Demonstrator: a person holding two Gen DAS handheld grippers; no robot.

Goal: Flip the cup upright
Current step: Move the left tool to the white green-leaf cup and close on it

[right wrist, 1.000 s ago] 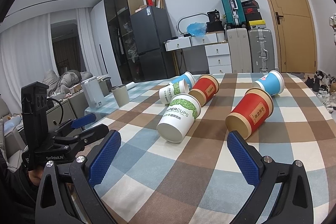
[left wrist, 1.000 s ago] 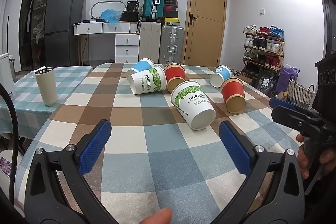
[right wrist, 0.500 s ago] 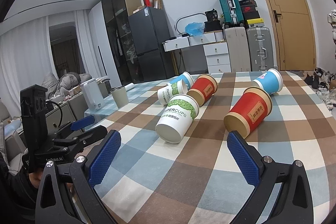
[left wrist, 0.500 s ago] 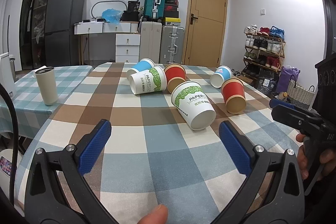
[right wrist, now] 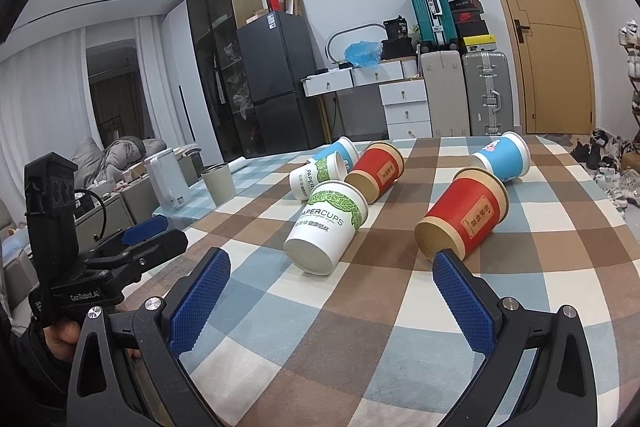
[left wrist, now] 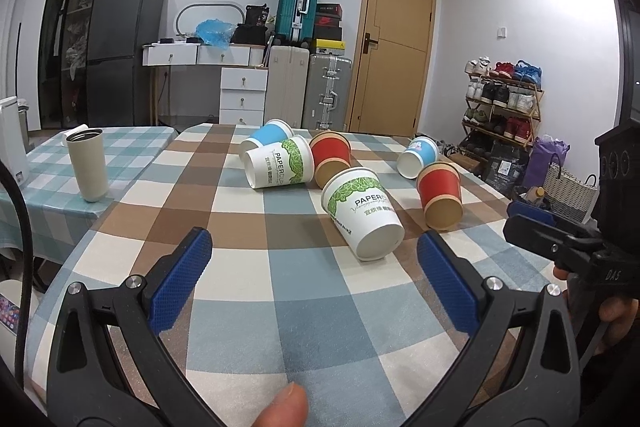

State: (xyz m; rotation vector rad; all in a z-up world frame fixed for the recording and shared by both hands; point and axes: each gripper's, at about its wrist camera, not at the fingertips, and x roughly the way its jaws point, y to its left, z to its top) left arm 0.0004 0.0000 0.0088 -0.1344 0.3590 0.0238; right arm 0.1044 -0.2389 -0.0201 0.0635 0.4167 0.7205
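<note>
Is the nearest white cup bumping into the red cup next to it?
Apart. The right wrist view shows checked tablecloth between the nearest white cup and the red cup.

Wooden door [left wrist: 394,39], dark fridge [left wrist: 124,43]

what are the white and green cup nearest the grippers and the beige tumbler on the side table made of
White and green cup: looks like matte paper; it is printed "PAPERCUPS" and has a rolled rim. Beige tumbler: probably coated metal, going by its silvery rim and matte beige wall, though plastic can't be ruled out.

Six toppled cups [left wrist: 362,211] on table [left wrist: 280,291]
</note>
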